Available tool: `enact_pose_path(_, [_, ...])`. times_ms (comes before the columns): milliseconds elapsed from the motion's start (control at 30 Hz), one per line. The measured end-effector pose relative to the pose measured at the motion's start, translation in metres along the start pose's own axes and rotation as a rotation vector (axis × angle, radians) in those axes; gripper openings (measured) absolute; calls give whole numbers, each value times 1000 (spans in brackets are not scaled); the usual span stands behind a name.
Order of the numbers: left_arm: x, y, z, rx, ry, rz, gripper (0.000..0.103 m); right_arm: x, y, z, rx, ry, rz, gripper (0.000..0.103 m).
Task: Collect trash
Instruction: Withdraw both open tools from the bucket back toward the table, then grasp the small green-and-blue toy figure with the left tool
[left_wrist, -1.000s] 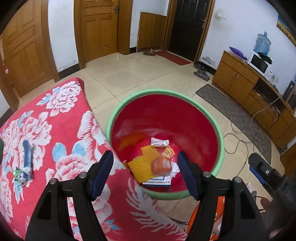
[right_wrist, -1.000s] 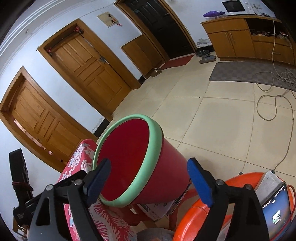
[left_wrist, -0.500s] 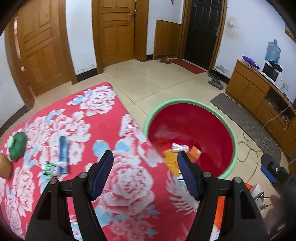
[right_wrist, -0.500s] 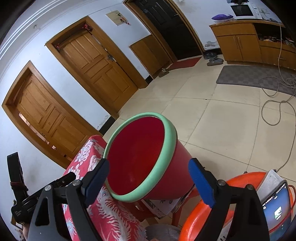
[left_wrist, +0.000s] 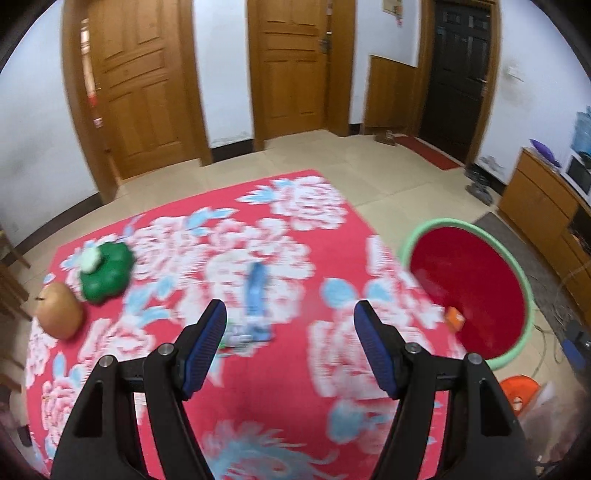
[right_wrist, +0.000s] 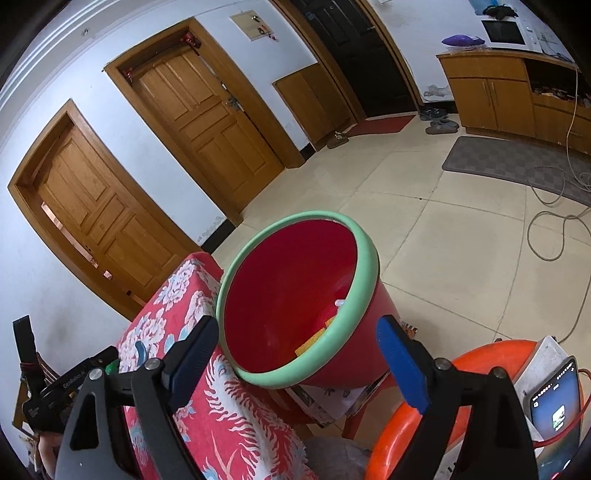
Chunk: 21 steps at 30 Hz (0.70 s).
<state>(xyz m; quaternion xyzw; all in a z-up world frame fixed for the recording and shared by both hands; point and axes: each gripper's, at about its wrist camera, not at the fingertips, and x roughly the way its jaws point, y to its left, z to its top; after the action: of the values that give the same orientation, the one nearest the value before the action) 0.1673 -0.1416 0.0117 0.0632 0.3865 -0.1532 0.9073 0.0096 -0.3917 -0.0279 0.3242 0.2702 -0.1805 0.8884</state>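
A red bin with a green rim (left_wrist: 517, 266) stands at the right edge of the table with the red floral cloth (left_wrist: 258, 369); orange scraps (left_wrist: 455, 318) lie inside. It also shows in the right wrist view (right_wrist: 360, 251). A blue wrapper (left_wrist: 256, 295) lies on the cloth, just beyond my left gripper (left_wrist: 290, 325), which is open and empty above the cloth. My right gripper (right_wrist: 295, 347) is open and empty, held in front of the bin.
A green flower-shaped object (left_wrist: 107, 273) and a brown round fruit (left_wrist: 61, 310) lie at the cloth's left end. An orange stool (right_wrist: 443, 398) with a phone (right_wrist: 554, 406) stands right of the bin. Cables (right_wrist: 546, 229) lie on the tiled floor.
My left gripper has swung left from over the bin to over the cloth, bringing the blue wrapper and green object into view. My right gripper has shifted slightly, seeing further into the bin.
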Motion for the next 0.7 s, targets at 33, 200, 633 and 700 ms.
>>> enact_pose_path(33, [1, 8, -1, -9, -5, 17, 71, 1, 1, -1, -4, 5, -2, 89])
enact_pose_path(200, [11, 41, -4, -18, 13, 40, 56, 6, 8, -4, -24, 24, -17, 89])
enact_pose_path(633, [50, 63, -22, -55, 114, -8, 56, 17, 19, -10, -58, 68, -41, 89])
enact_pose_path(700, [57, 64, -22, -63, 125, -22, 56, 18, 20, -11, -61, 73, -44, 89])
